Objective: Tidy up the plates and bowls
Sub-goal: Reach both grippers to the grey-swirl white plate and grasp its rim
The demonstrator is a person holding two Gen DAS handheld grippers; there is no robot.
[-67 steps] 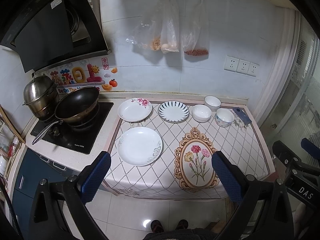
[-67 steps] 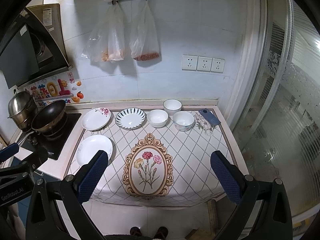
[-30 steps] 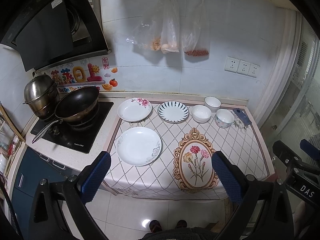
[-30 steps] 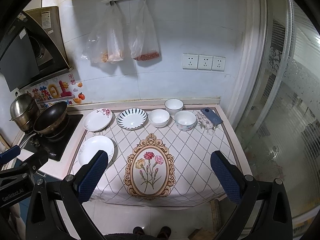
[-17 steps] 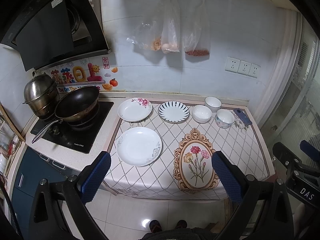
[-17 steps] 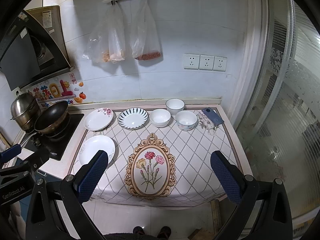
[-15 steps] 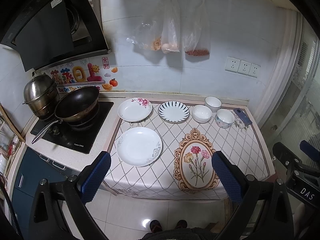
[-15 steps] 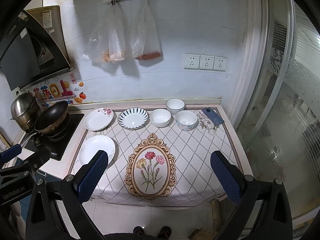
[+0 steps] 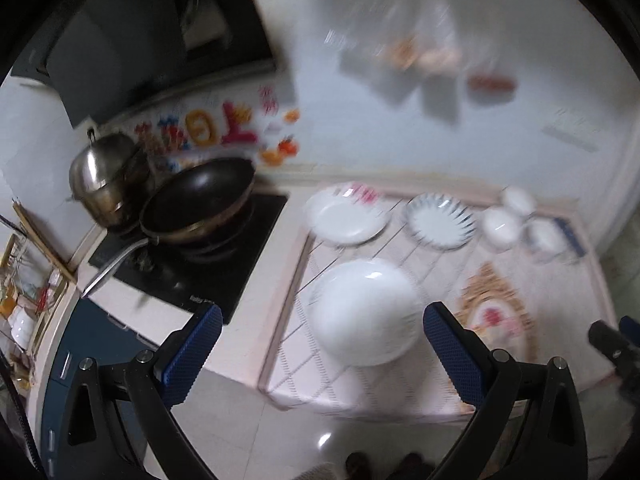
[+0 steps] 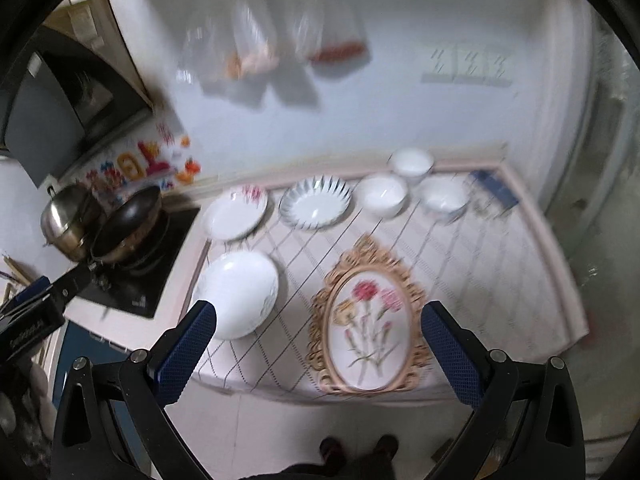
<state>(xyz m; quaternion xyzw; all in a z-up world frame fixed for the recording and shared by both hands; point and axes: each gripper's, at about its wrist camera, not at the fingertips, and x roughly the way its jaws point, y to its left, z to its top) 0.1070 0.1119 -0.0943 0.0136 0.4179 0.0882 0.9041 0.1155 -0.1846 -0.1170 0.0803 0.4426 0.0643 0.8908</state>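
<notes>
Your left tongs (image 9: 320, 344) stand wide apart with nothing between the pads, hanging over the counter's front edge; the right tongs (image 10: 318, 340) are likewise spread and empty. Nearest the left tongs, and framed between its pads in the left view, lies the plain white plate (image 9: 366, 312) at the front left of the patterned cloth (image 10: 500, 280). Behind it, along the wall, a row: the plate with pink flowers (image 9: 348, 216), the blue-striped plate (image 9: 440, 220), then three small white bowls (image 10: 382, 196) close together (one set behind the other two). None is stacked yet, so the sorting looks not begun. The flower medallion (image 10: 368, 320) on the cloth sits straight ahead of the right tongs. Left of the cloth, the black stove (image 9: 200, 264) carries a dark wok (image 9: 200, 200) and a steel pot (image 9: 104, 176). Both views are smeared with motion, so fine edges are unreliable. Risks, as judged: a thin, glazed plate lying flat gives the pads little rim to bite, so it may slip or tip when you lift; it sits close to the counter edge, and a push could send it off. Swinging left risks the wok handle (image 9: 116, 260).
</notes>
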